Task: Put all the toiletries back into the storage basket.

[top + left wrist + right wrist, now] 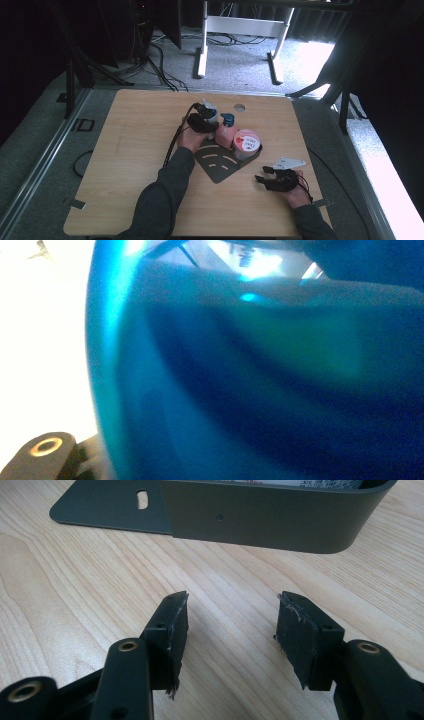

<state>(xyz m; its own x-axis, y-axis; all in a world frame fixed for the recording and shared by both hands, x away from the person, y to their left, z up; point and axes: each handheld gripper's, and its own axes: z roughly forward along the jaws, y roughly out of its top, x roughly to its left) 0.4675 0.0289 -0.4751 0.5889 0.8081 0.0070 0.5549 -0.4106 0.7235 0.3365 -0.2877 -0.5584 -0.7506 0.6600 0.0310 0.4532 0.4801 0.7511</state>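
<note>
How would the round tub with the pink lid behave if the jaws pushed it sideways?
The tub looks squat and wide, so it would probably slide rather than tip. It sits in the dark metal holder, whose raised wall would likely stop it. The pink pump bottle stands close beside it and might get nudged.

pink-lidded tub (246, 141), lid print too small to read

High view overhead, facing forward-down; right gripper view low, near dark tray (280, 520), shared.
</note>
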